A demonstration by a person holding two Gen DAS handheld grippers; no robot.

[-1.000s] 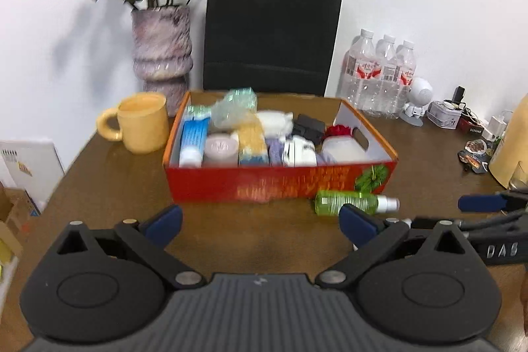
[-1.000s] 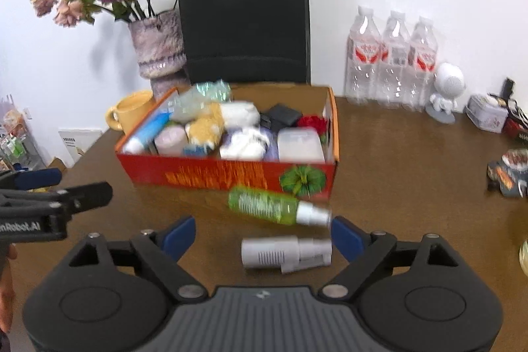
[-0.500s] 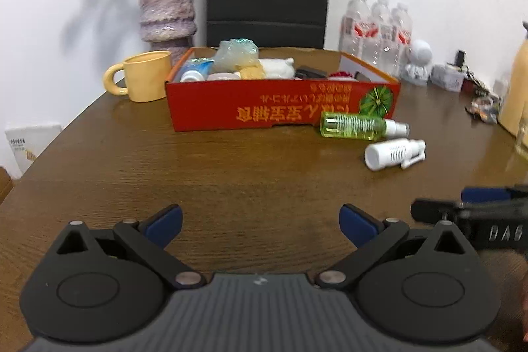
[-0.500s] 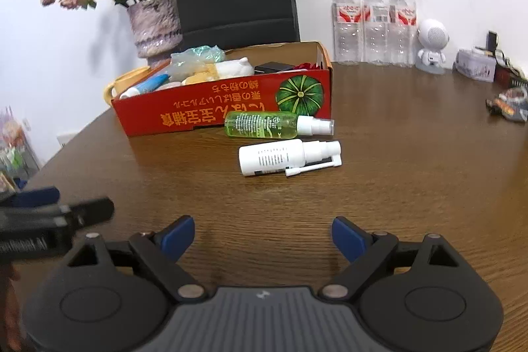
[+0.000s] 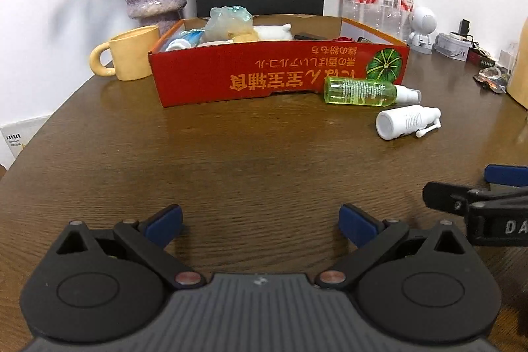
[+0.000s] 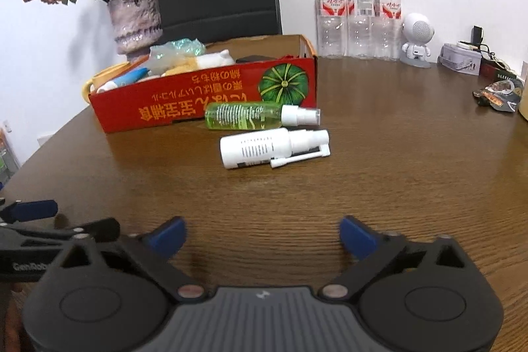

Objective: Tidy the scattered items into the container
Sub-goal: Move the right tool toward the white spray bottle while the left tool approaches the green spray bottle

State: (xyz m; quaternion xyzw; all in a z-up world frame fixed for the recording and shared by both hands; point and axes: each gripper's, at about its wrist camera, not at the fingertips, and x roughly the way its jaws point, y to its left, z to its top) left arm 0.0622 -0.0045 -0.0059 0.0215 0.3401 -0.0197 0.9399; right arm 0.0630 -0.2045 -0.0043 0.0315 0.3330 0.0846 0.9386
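Across the left wrist view, your left gripper [image 5: 260,220] hangs low over the brown wooden surface [image 5: 264,160] with its jaws released and nothing between the blue pads — it has no item in front of it, so it looks parked out of the way. The red cardboard box printed with a green pumpkin [image 5: 280,73] sits ahead, already crowded with tubes, packets and a crinkled clear bag. Just in front of its right end lies the green transparent spray bottle [image 5: 361,91], on its side and close against the box wall. The white plastic spray bottle with a thin nozzle arm [image 5: 406,122] lies nearer you, apart from the box. Both stay outside the container.

From the right wrist view, your right gripper [image 6: 262,236] is opening its jaws — nothing sits between the pads. The white bottle [image 6: 260,147] lies almost straight ahead, crosswise to your line, so the wide spread probably suits taking it across its body. The green bottle [image 6: 244,116] lies just behind it, nearly parallel, cap to the right. Your left gripper [image 6: 49,220] shows at the lower left edge.
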